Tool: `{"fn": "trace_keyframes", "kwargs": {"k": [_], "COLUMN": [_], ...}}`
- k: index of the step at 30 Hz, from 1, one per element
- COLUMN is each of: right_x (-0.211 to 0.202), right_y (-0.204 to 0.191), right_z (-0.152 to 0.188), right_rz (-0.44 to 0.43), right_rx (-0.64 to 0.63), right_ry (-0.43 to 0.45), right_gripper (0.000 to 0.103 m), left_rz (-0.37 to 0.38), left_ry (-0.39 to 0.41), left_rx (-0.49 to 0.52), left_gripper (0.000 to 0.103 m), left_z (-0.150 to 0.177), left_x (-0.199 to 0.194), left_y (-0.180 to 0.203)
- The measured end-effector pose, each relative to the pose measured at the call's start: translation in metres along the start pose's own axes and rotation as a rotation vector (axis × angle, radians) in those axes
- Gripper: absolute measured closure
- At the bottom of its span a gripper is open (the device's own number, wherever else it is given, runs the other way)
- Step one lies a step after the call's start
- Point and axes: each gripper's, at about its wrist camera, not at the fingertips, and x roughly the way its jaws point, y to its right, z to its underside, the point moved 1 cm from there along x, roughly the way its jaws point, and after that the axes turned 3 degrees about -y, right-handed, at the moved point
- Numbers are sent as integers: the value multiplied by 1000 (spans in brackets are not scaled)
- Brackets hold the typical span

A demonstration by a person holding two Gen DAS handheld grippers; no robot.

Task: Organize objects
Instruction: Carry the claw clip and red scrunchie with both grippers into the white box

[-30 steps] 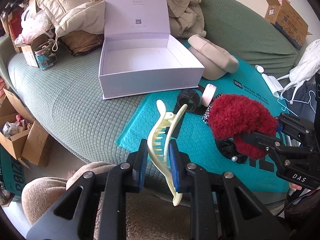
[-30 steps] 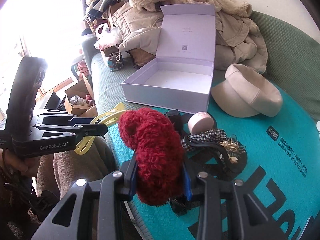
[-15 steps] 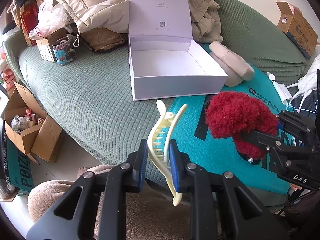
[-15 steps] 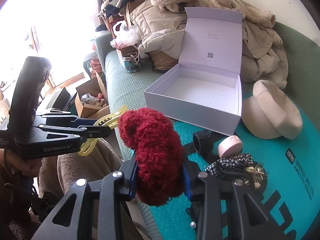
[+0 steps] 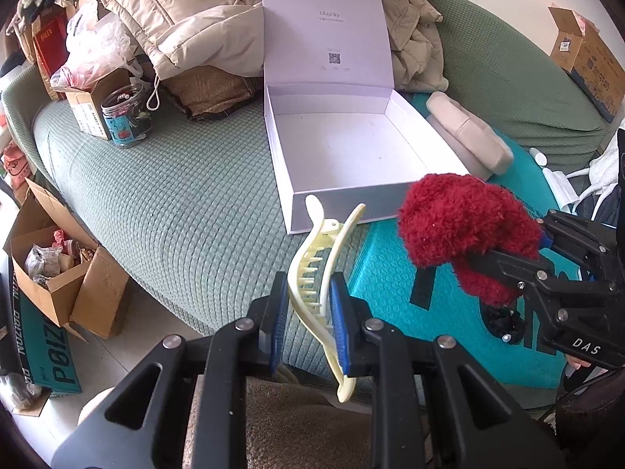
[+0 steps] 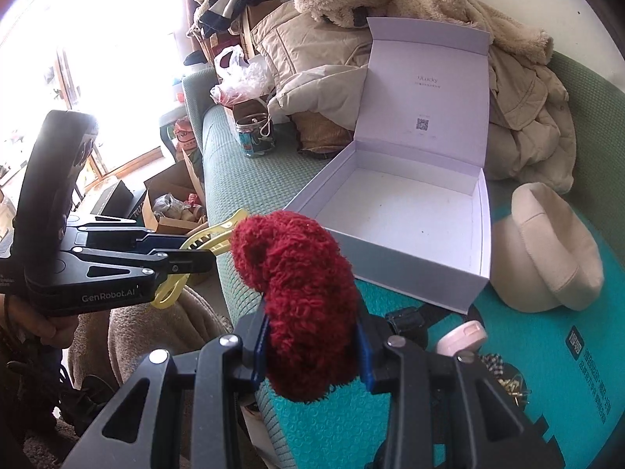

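Observation:
My left gripper (image 5: 308, 314) is shut on a pale yellow hair claw clip (image 5: 318, 273), which stands upright between the blue pads in front of the box's near wall. My right gripper (image 6: 310, 346) is shut on a fluffy red scrunchie (image 6: 300, 293); the left wrist view shows that scrunchie (image 5: 461, 230) at the right, level with the clip. An open lilac box (image 5: 351, 148) lies on the green sofa with its lid raised and its inside bare; the same box (image 6: 398, 215) sits just beyond the scrunchie. In the right wrist view the left gripper (image 6: 199, 252) with the clip (image 6: 211, 234) shows at the left.
A teal bubble mailer (image 6: 547, 371) under the box's near corner holds a beige cap (image 6: 547, 246), a pink round case (image 6: 463, 338), a black strap and a checked hair tie. Coats are piled behind the box. A jar (image 5: 125, 121) stands on the sofa; cardboard boxes (image 5: 54, 273) sit on the floor.
Both grippers have travelled left along the sofa edge with their loads, so the open box now lies straight ahead. The small items on the teal mailer have slid right and partly out of view.

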Motion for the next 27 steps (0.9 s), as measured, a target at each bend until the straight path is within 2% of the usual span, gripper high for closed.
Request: {"fn": "trace_keyframes", "kwargs": {"k": [27], "right_x": [41], "right_y": [54], "right_z": [-69], "right_rz": [67], "right_rx": [106], "right_ry": [32], "right_gripper": [67], "left_rz": [14], "left_ry": [-5], "left_rx": [118], "left_gripper": [83], "left_z": [-119], "left_x": [49], "left_y": [-11]}}
